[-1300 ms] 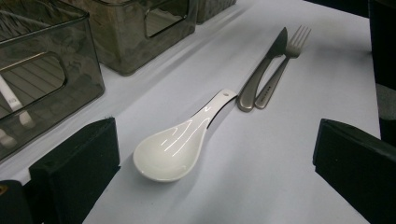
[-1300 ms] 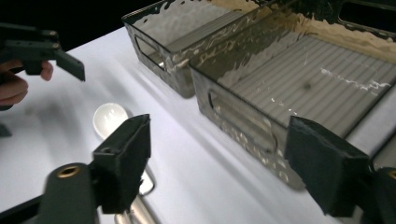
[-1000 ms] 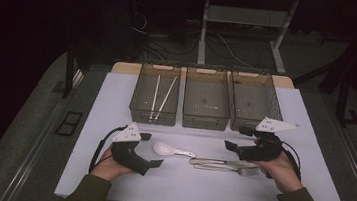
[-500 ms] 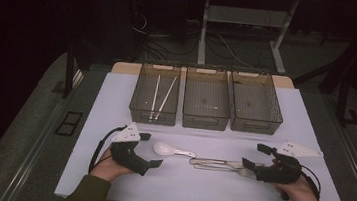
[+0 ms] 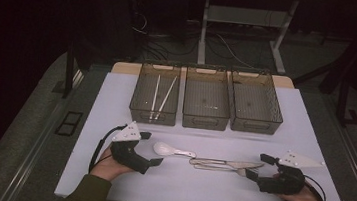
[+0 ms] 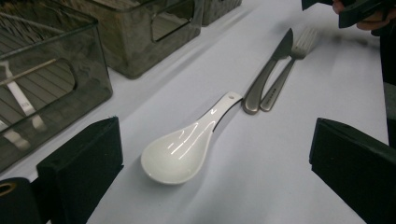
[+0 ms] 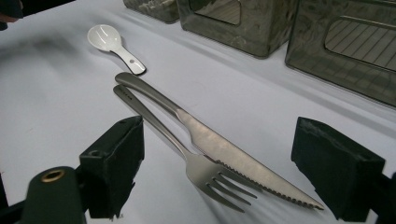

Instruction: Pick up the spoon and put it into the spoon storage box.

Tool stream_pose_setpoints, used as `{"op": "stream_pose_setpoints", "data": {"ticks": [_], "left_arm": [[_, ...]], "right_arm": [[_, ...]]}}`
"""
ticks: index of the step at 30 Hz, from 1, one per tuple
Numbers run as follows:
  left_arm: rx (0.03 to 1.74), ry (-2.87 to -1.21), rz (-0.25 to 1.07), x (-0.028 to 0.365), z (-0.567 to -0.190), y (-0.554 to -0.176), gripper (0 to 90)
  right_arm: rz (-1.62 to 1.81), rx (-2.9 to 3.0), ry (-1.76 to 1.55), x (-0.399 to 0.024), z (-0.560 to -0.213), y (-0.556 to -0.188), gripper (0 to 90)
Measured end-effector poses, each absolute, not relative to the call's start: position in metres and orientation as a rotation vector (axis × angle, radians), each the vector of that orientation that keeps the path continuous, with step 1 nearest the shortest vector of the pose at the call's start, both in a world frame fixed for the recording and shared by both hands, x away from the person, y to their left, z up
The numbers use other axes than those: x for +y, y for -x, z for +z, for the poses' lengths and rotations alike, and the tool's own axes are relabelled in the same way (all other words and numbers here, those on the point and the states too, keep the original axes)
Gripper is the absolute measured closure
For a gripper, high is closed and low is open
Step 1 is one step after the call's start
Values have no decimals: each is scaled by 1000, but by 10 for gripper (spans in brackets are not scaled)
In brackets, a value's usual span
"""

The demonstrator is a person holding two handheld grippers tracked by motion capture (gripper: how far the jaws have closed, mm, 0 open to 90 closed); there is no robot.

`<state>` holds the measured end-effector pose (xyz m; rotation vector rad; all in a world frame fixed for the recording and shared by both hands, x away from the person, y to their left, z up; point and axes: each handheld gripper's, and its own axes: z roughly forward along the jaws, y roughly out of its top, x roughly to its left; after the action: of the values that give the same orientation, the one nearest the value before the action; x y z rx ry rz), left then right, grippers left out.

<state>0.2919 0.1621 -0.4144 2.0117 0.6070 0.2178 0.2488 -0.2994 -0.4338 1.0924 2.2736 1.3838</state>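
Steel knife [image 7: 224,150], serrated along one edge, is laid flat on the white table [image 5: 116,104] with a steel fork [image 7: 187,158] touching alongside; both are framed by the wide-open right gripper [image 5: 259,168]. White ceramic spoon [image 6: 187,149] is framed by the wide-open left gripper [image 5: 151,149].

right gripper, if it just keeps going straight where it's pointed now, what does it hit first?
Most likely the fork, tines toward the right gripper, with the knife right beside it. Both lie between the open jaws on the table. Depth is hard to judge; the knife tip could meet first.
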Motion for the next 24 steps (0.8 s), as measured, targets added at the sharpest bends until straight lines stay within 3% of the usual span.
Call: {"op": "stream_pose_setpoints", "data": {"ticks": [10,24], "left_arm": [[609,-1984,228,161,-409,-314,126],[586,-2010,211,146,-402,-343,137]], "right_arm": [[1387,2274,-1088,-300,-434,-249,172],[1373,2249,-1118,-304,-433,-250,173]]}}
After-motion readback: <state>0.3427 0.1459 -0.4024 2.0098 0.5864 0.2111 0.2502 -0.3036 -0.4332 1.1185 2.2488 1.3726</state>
